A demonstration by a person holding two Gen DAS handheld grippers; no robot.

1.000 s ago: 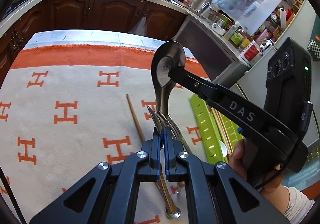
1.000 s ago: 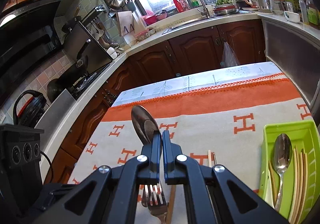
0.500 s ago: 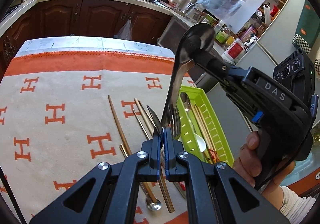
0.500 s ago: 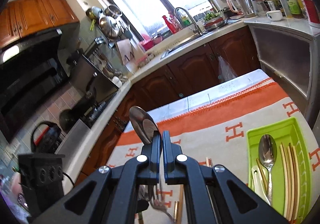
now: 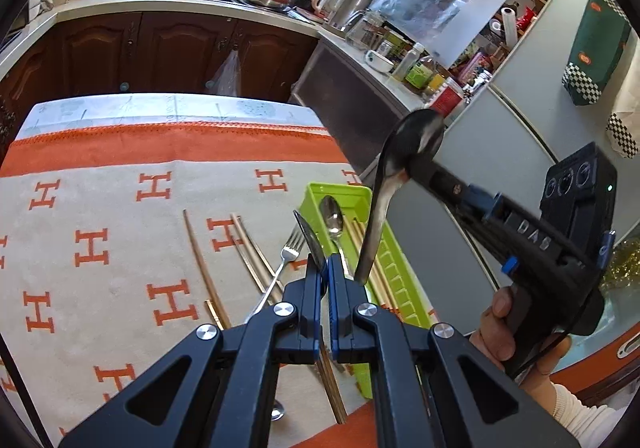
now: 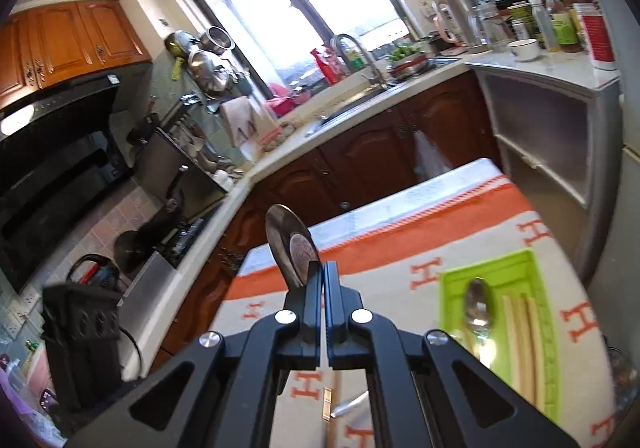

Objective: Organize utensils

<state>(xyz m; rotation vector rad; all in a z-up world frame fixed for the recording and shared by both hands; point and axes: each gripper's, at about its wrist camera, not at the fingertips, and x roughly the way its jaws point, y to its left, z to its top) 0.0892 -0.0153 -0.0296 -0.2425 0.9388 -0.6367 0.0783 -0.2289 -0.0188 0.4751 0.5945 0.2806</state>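
The right gripper (image 5: 416, 168) has its fingers clamped on a shiny steel spoon with a long flat handle (image 5: 394, 176), pinched at the neck just under the bowl; the spoon hangs in the air, bowl uppermost and handle slanting down above the bright green plastic cutlery tray (image 5: 396, 272). A bare hand (image 5: 508, 332) grips that tool's black body. In the tray lie a smaller steel spoon (image 5: 332, 216) and several pale wooden chopsticks (image 6: 520, 332). The left gripper (image 5: 325, 272) has its fingers pressed together on the blade of a steel table knife (image 5: 310, 238), whose rounded tip pokes up past them. On the cream-and-orange H-patterned cloth (image 5: 120, 248) covering the worktop rest a steel fork (image 5: 286, 252) and loose brown chopsticks (image 5: 200, 260), just left of the tray.
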